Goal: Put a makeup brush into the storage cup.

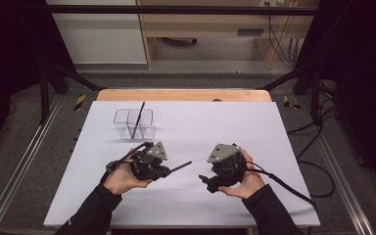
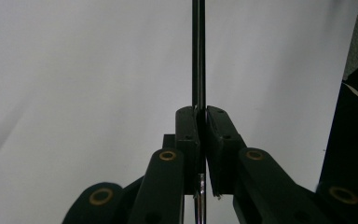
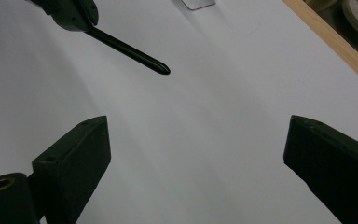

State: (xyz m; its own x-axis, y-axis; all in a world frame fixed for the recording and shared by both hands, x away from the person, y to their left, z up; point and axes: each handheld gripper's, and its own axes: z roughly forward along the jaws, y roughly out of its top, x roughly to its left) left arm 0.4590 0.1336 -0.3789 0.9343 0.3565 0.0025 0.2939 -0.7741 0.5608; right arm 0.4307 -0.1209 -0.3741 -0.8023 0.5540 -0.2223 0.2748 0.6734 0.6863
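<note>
**One pen in the holder, second one in the jaws**

While the clear plastic two-compartment holder (image 1: 134, 122) sits toward the far left of the white-covered desk (image 1: 235, 127), it already has one slim black pen (image 1: 138, 120) leaning in it, tilted so the top tips to the right. I can't tell for sure which compartment it's in, looks like around the middle divider.

The left gripper (image 1: 169, 171) has its jaws pressed together on a second thin black pen (image 2: 198, 51), pinching it near one end so most of the shaft sticks straight out ahead. From above, that pen points toward the right, just over the desk near the front, well apart from the holder. In the right gripper view you can see its rounded tip (image 3: 161, 70) poking in from the upper left.

The right gripper (image 1: 206, 181) has its jaws spread wide with nothing between them, just bare desk. It's aimed at the pen tip, near it but not touching.

So my guess: roughly halfway. One pen's stowed, and the second is picked up but not yet carried back and dropped in. Maybe a handover to the right is coming, hard to say.
</note>
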